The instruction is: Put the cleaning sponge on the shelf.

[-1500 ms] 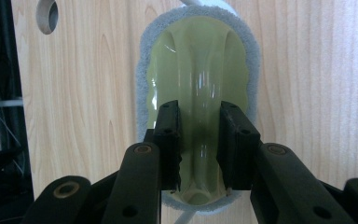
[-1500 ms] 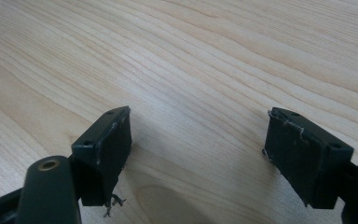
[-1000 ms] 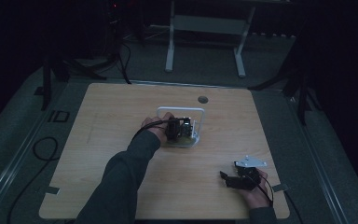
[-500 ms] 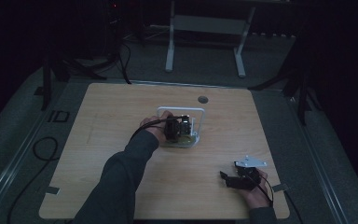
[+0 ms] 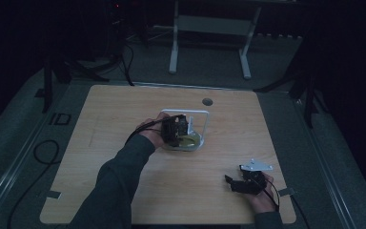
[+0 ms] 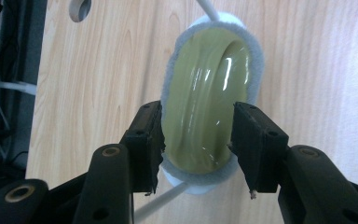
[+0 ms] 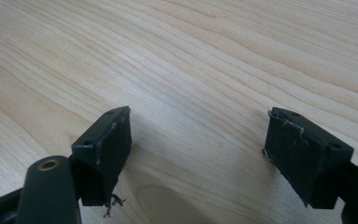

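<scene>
In the left gripper view the left gripper [image 6: 198, 149] rises from the bottom edge, its jaws spread and just been opening, the olive-green dish [image 6: 207, 102] between them but seemingly unpressed; the dish sits just ahead on a grey-edged pad [image 6: 256, 60], long axis running toward the top of the frame along the jaws; in the high view this falls at centre, inside the white wire stand [image 5: 205, 119]; the right gripper [image 5: 240, 183], jaws apart and empty, rests lower right, well apart on the table [image 5: 124, 109]; the left hand is nearer

hand-held gripper: 2 [image 5: 178, 130] [image 5: 233, 183] | olive plate: 1 [image 6: 209, 93] | white wire rack: 1 [image 5: 205, 114] | counter: 1 [image 5: 124, 109]
</scene>
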The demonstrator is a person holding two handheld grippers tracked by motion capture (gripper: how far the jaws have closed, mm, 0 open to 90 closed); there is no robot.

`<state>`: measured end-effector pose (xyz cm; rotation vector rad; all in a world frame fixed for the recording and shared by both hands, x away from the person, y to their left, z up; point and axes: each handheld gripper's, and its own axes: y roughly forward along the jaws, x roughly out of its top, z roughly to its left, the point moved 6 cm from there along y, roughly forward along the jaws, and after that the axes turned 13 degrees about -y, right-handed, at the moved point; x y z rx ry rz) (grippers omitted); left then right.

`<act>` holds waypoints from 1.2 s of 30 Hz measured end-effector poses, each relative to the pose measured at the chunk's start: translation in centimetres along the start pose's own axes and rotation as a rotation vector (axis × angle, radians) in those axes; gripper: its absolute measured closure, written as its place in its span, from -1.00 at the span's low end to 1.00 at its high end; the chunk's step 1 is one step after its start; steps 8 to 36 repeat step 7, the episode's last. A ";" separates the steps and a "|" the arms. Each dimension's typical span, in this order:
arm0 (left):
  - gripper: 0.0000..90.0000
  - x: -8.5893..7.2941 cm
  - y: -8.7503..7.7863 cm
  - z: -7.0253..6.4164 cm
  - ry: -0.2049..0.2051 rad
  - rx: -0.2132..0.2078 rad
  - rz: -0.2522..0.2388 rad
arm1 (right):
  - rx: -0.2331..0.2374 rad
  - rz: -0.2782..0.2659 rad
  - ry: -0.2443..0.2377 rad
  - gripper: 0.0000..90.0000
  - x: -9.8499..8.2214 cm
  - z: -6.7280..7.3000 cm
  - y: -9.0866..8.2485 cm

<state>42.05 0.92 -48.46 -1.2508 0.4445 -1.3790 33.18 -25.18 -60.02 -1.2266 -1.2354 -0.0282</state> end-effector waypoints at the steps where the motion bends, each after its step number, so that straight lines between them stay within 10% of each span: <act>1: 0.18 -0.1 -0.2 0.1 -0.006 0.001 -0.005 | 0.000 0.000 0.000 -0.51 0.0 0.0 0.0; 7: 0.19 -0.8 -1.6 0.3 -0.062 -0.015 -0.056 | 0.000 0.000 0.000 -0.51 0.0 0.0 0.0; 36: 0.19 -0.8 -1.6 0.3 -0.062 -0.015 -0.056 | 0.000 0.000 0.000 -0.51 0.0 0.0 0.0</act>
